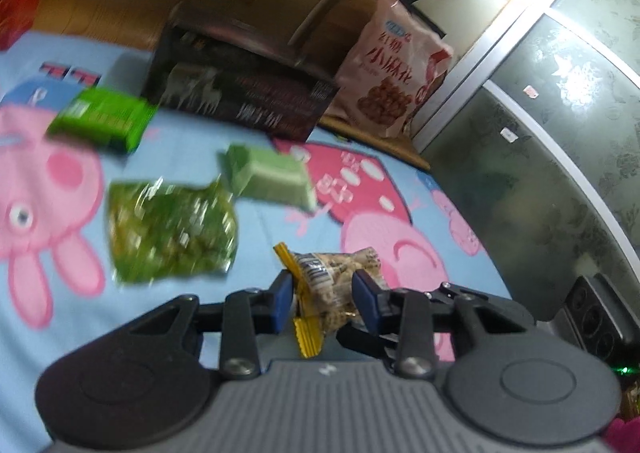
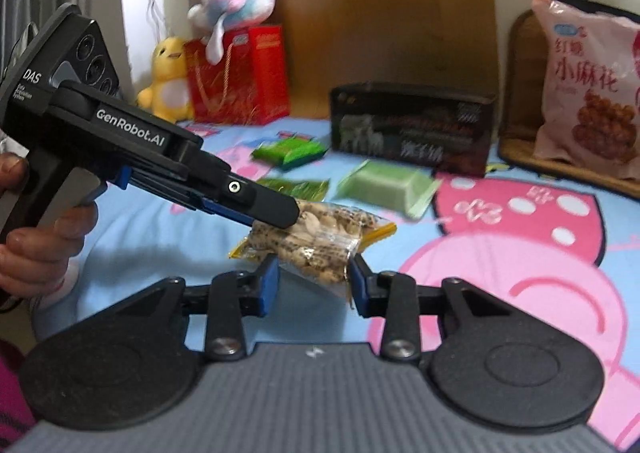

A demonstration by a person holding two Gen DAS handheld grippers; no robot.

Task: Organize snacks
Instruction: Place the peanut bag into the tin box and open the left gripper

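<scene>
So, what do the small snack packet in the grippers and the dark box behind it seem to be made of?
Snack packet: thin clear plastic film, glossy; the pale pieces inside show through, it crinkles, and the sealed ends are gold with zigzag edges.
Dark box: probably printed cardboard with a slight sheen; it has flat faces and sharp corners, though blur leaves the finish uncertain.

Right gripper (image 2: 312, 279) pinched a clear peanut packet (image 2: 316, 241) over the blue cartoon sheet (image 2: 520, 253). Left gripper (image 2: 276, 209), held by a hand (image 2: 36, 245), clamped the packet's far-left end. Green snacks (image 2: 290, 151) lay beyond, near a black box (image 2: 412, 129).
</scene>
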